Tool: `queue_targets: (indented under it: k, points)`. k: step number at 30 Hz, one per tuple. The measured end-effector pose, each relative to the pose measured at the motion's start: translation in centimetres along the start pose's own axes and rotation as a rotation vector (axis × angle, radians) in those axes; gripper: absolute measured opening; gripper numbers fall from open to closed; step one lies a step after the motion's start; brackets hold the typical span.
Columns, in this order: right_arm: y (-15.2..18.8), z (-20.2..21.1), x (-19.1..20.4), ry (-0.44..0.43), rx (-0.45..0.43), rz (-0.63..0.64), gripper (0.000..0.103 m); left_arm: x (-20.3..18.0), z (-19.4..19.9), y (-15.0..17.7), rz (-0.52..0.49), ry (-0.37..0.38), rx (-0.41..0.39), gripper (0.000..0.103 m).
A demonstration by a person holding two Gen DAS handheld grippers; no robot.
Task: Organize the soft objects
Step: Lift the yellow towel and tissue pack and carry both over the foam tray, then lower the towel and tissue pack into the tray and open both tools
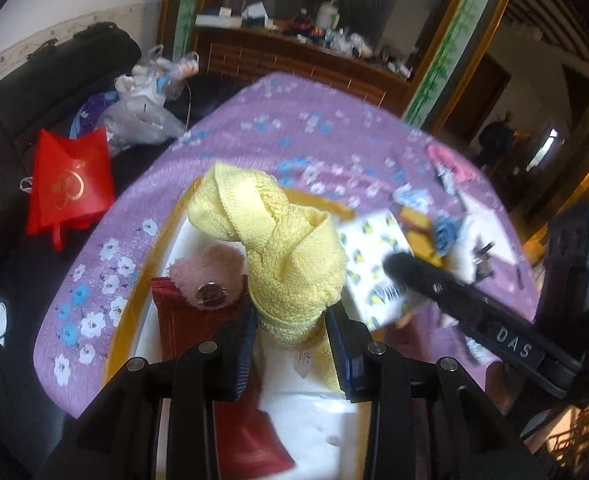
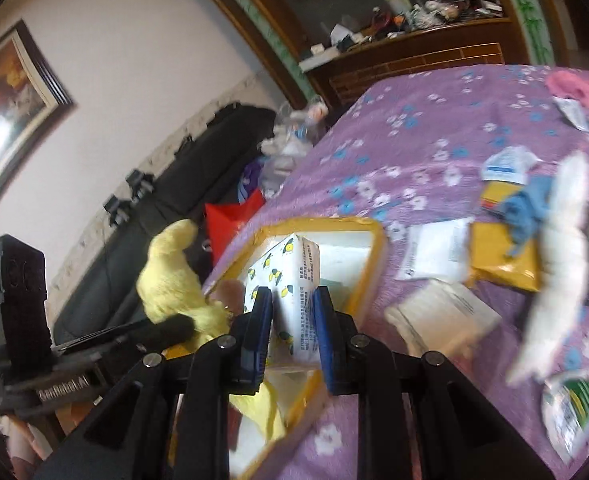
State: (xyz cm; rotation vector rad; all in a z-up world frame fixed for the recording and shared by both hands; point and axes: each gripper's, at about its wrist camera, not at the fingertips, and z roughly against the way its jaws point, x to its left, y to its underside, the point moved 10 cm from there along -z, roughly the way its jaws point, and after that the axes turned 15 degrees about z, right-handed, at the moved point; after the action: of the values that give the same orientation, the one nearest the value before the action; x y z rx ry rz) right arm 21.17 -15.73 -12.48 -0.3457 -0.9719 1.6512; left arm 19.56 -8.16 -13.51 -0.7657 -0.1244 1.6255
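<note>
The yellow towel [image 1: 282,236] is twisted into a knot and pinched tight at its bottom end by the left gripper [image 1: 292,334], right over the white box with a yellow rim [image 1: 146,280]. The right gripper [image 2: 293,312] squeezes a tissue pack with lemons on it [image 2: 286,276] over the same box. The box sits on a purple flowered bedspread [image 1: 294,120].

This is a lived-in room of a home, a bedroom or sitting room. A purple flowered cloth [image 1: 334,128] covers the wide surface, a dark sofa [image 1: 54,80] along the wall holds plastic bags [image 1: 142,108] and a red gift bag [image 1: 70,180], and a framed picture [image 2: 10,92] hangs above. Behind stands a carved wooden cabinet [image 1: 294,56] cluttered with household odds and ends.
</note>
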Motion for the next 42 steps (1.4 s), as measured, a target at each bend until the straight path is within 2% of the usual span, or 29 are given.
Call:
queue_targets:
  k: [4,7,12,13,14,16,17,19,21,23,31,37,42]
  points:
    - [-0.2,-3.8,0.2,0.027,0.055,0.018,0.021,1.4,-2.9,-0.8,-0.045,-0.089,-0.016,0.036]
    - [-0.1,-5.4,0.5,0.040,0.080,0.036,0.021,1.8,-4.6,-0.9,-0.039,-0.082,0.017,0.036]
    - [0.7,-7.0,0.1,0.086,0.113,0.060,0.024,1.9,-5.6,-1.0,-0.047,-0.086,0.019,0.040]
    - [0.8,-7.0,-0.1,0.081,0.117,0.047,0.024,1.8,-5.5,-1.0,-0.045,-0.081,0.019,0.044]
    - [0.8,-7.0,-0.2,0.073,0.117,0.034,0.028,1.7,-5.4,-0.9,-0.044,-0.077,0.020,0.053]
    - [0.8,-6.8,-0.4,0.057,0.114,0.009,0.040,1.5,-4.8,-0.9,-0.035,-0.072,0.009,0.068]
    - [0.8,-6.5,-0.5,0.046,0.106,-0.005,0.046,1.4,-4.5,-0.8,-0.029,-0.069,0.000,0.073]
    - [0.6,-5.5,-0.3,0.018,0.081,-0.020,0.055,1.0,-3.8,-0.5,-0.025,-0.063,-0.020,0.077]
    - [0.7,-4.3,-0.1,-0.003,0.067,-0.031,0.064,0.6,-3.3,0.0,-0.027,-0.065,-0.034,0.077]
    - [1.2,-3.1,0.1,-0.030,0.066,-0.040,0.067,0.0,-2.8,0.7,-0.031,-0.062,-0.046,0.077]
    - [3.9,3.9,-1.9,-0.081,0.007,-0.037,0.075,-3.3,-0.4,4.8,-0.059,-0.105,-0.120,0.080]
    - [7.0,8.2,-5.7,-0.064,-0.023,-0.055,0.075,-7.8,0.5,6.7,-0.073,-0.042,-0.122,0.080]
    - [9.4,11.0,-9.7,-0.035,-0.018,-0.100,0.075,-11.8,-0.1,8.6,-0.118,0.000,-0.084,0.080]
